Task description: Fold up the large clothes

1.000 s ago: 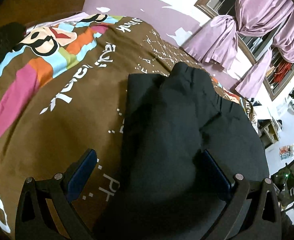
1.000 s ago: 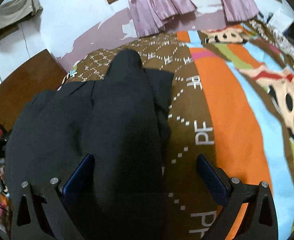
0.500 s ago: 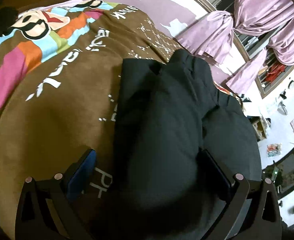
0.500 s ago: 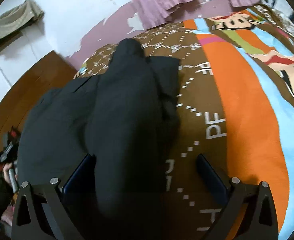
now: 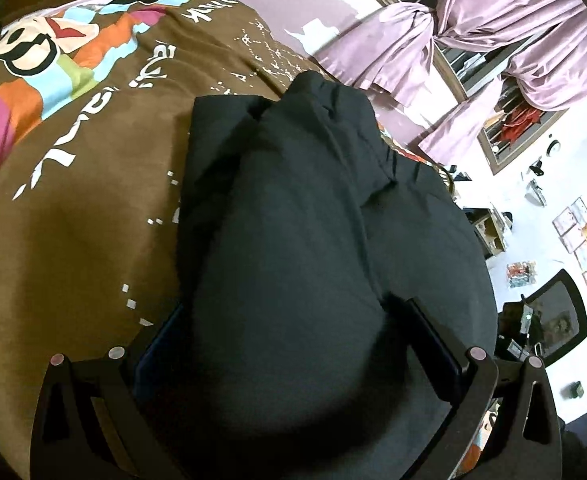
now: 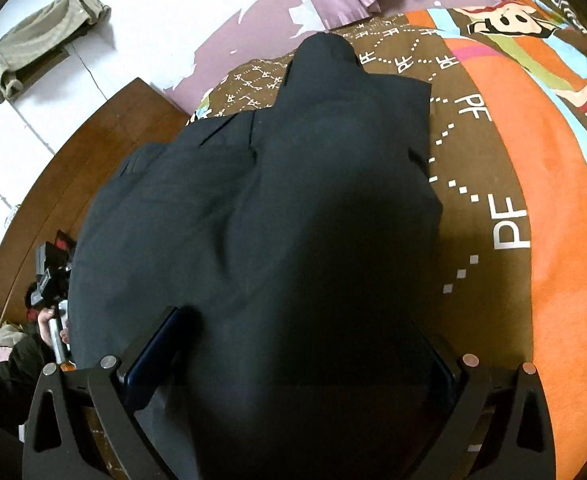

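Note:
A large black garment [image 5: 313, 208] lies partly folded on a bed with a brown, orange and cartoon-print cover [image 5: 73, 184]. It also fills the middle of the right wrist view [image 6: 293, 208]. My left gripper [image 5: 297, 340] is open, its blue-padded fingers straddling a raised fold of the black cloth. My right gripper [image 6: 293, 360] is open too, its fingers on either side of the garment's near end. The cloth bulges up between both pairs of fingers and hides the bed under them.
Purple curtains [image 5: 473, 40] and a window frame stand behind the bed. A wooden headboard [image 6: 65, 184] curves along the left of the right wrist view, with a person's hand holding a device [image 6: 53, 312] beside it. A khaki garment [image 6: 41, 36] hangs on the wall.
Both grippers have moved closer over the black garment, which now fills more of each view. The fingers have stayed apart.

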A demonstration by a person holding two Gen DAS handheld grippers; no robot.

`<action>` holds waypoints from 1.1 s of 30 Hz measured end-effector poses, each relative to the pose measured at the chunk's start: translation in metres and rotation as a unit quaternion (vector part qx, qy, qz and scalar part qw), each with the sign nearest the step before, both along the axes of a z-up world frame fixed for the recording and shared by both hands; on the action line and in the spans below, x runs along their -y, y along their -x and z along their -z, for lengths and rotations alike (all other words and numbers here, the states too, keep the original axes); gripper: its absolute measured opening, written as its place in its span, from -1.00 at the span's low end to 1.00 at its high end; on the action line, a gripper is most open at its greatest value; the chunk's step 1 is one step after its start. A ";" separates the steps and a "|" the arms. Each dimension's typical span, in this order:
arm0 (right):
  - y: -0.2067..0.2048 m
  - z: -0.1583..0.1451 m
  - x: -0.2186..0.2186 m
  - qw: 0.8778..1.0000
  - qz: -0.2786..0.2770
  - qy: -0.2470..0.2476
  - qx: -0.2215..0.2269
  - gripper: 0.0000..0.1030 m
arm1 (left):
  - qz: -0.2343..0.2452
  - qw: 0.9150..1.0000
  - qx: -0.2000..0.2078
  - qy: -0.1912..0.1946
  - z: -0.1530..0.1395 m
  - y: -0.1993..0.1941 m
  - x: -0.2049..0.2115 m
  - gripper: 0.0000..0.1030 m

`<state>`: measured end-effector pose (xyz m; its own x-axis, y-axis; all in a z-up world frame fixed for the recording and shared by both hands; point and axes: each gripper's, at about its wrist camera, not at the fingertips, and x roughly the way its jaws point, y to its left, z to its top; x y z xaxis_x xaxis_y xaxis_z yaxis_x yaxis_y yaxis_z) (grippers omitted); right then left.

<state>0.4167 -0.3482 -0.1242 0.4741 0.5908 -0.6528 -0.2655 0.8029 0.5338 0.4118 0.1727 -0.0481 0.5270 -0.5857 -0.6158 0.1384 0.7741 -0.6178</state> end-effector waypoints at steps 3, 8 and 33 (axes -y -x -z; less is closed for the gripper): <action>0.001 -0.001 -0.002 1.000 0.007 0.004 0.002 1.00 | 0.008 1.000 0.001 -0.001 -0.002 0.001 0.004 0.98; 0.008 -0.003 -0.008 1.000 0.019 0.016 0.011 0.77 | 0.017 1.000 0.002 -0.008 -0.007 0.003 0.015 0.95; 0.051 -0.127 -0.046 0.972 0.052 0.057 0.222 -0.69 | 0.007 0.988 0.152 -0.040 -0.093 0.041 0.086 -0.70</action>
<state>0.3661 -0.3021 0.0028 0.7778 0.4601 -0.4281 -0.3636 0.8850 0.2907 0.3713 0.0862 0.0446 0.6864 -0.5504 -0.4753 0.3187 0.8152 -0.4836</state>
